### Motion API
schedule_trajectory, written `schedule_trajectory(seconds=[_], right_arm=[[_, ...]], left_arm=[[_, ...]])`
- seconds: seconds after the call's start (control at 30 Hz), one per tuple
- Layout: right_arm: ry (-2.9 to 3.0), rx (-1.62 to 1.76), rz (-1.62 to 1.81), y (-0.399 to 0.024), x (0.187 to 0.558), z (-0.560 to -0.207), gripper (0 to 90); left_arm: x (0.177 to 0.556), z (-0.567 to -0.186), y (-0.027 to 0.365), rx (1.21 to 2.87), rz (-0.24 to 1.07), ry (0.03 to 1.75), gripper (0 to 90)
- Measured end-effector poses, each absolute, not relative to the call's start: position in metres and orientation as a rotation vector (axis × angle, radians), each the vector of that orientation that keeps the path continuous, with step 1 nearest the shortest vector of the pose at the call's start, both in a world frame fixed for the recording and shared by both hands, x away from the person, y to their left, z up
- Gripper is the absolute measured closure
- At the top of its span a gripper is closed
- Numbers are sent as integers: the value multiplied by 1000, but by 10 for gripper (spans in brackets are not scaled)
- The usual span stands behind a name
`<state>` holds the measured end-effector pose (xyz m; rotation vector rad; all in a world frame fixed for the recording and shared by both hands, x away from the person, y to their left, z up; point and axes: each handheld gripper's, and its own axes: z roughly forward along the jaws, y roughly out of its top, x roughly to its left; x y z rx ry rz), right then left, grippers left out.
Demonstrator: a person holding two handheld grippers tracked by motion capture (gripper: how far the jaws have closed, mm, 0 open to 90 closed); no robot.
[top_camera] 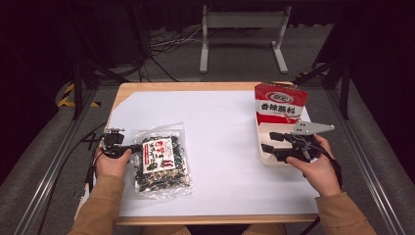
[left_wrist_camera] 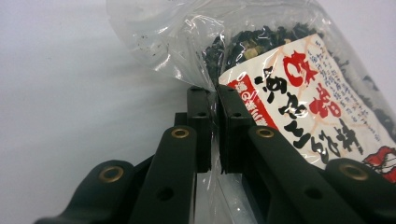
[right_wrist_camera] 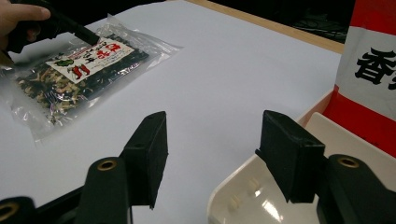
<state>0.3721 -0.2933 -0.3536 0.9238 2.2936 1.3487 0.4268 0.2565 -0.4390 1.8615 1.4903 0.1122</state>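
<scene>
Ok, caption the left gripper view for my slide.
Left claw shut on the clear snack bag, pinching its plastic edge above the white table cover.

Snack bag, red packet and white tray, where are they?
snack bag (top_camera: 161, 161), high view, on its printed label.
red packet (top_camera: 280, 103), high view, on its front.
white tray (right_wrist_camera: 243, 193), right gripper view, on its near rim.

the red and white packet (right_wrist_camera: 371, 79) is cut off by the right gripper view's top and right edges. the clear snack bag (left_wrist_camera: 280, 84) runs past the left gripper view's frame; its small print is unreadable.
</scene>
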Motion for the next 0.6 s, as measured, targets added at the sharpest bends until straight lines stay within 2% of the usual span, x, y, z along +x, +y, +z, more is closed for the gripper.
schedule_trajectory(seconds=[0.37,0.6], right_arm=[[2290,926,1359,-292,371,-352,426],[2290,936,1362,-292,370,-352,435]], left_arm=[[418,-417,257,1782,163,1389,852],[407,-393,250,1771,257,1297,854]])
